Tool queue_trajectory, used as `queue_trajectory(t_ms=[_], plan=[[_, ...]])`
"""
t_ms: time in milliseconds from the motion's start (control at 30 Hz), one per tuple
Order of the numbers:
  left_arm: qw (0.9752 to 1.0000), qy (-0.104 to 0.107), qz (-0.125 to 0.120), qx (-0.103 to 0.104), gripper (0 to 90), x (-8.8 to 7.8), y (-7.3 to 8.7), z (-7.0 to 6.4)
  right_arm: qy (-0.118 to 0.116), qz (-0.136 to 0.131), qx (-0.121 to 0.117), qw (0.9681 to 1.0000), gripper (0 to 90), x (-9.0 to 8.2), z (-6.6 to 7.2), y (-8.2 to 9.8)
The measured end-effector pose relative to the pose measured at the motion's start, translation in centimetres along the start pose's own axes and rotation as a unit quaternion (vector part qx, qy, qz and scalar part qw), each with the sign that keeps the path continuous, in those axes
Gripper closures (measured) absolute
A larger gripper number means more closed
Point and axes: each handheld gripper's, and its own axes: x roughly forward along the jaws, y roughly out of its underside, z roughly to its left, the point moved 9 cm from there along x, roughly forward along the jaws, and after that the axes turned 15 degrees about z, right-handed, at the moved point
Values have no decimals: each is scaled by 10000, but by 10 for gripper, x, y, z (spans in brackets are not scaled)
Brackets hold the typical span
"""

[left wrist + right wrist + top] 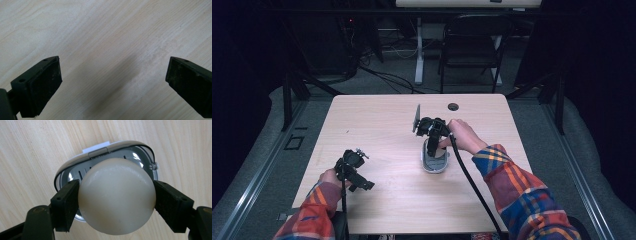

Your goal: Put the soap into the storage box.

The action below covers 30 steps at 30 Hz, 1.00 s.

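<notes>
Centre of the high view: right gripper (432, 146) clamped on a cream oval soap bar (116, 196), poised just above an open grey soap dish (65, 173), likely for placing or lifting. Lower left: left gripper (353, 172) spread wide, idle over bare wooden table (377, 125).

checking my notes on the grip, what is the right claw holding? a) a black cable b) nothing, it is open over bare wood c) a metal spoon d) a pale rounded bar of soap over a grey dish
d: in the right gripper view the right claw has its jaws pressed on both sides of a pale rounded soap bar, above the grey dish on the table.
</notes>
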Motion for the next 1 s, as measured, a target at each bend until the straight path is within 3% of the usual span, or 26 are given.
queue_trajectory(t_ms=[667,1000], plan=[[10000,2,3,22,3,0,-2,-1,-154,80,40,9998,242,24,7,-7],[10000,-5,25,40,3,0,-2,0,-205,23,137,9997,240,28,6,-7]])
